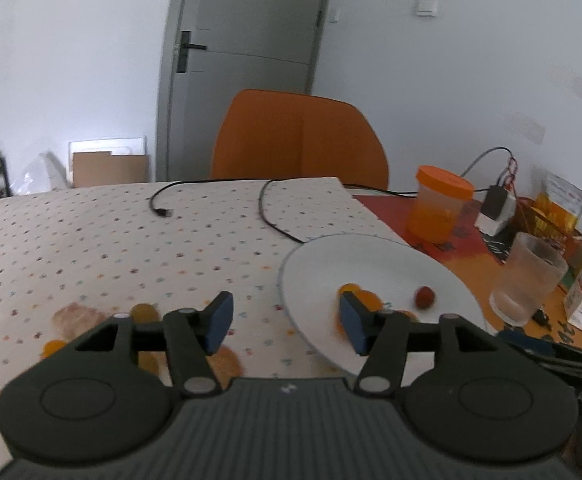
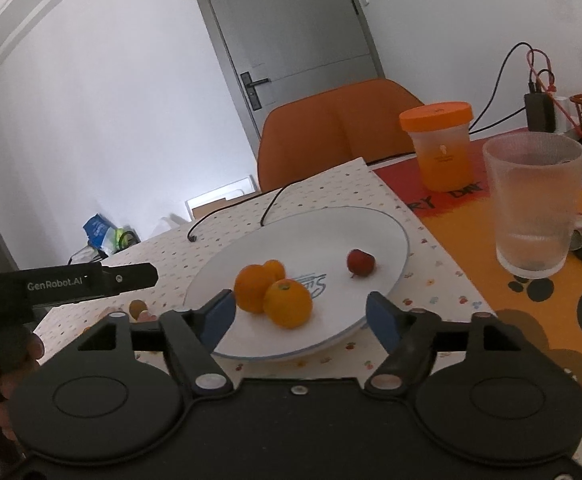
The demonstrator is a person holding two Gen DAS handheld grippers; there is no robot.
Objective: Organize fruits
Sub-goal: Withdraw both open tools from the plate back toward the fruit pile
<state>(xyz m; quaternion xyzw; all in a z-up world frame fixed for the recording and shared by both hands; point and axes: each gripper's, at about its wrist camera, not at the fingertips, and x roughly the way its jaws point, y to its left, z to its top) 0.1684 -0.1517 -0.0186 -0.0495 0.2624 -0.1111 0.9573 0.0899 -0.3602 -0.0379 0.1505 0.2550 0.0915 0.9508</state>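
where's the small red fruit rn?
The small red fruit lies on the white plate, toward its right side and apart from the three oranges at the plate's left; in the left wrist view it sits right of that gripper's fingers.

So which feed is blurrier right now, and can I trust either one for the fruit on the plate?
Left wrist view: motion-smeared; the oranges behind the left tongs are soft blobs, and the fruit on the tablecloth is blurred too. Right wrist view: sharper; three oranges and the red fruit on the plate read cleanly. Both bend straight edges, fisheye.
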